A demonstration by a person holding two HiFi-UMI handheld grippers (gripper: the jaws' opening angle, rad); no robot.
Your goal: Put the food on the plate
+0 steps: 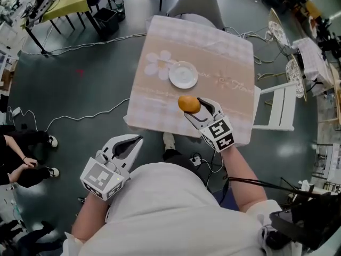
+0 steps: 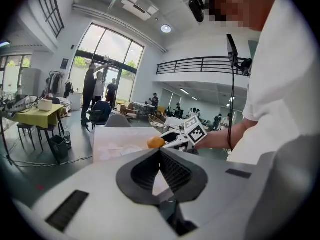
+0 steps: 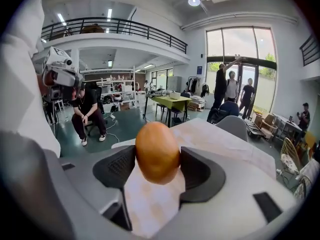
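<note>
Fingers (image 3: pixel 116 170) of our right gripper (image 1: pixel 193 106) are clamped on the food (image 1: pixel 189 104), a round orange piece, with one pad on each side of it. We hold it on our side of the plate (image 1: pixel 183 74), near it but apart from it, over the pale checked surface (image 1: pixel 224 52). Whether it touches the surface we cannot tell. The plate is white and lies just beside a flower print (image 1: pixel 160 64). Our left gripper (image 2: pixel 160 153) hangs well back from the plate, off the surface's near edge and over the floor (image 1: pixel 80 89), its fingers closed tip to tip on nothing. Beyond the plate stands a grey chair (image 1: pixel 197 4). To the plate's right, past the surface's edge, stands a white folding chair (image 1: pixel 277 108).
</note>
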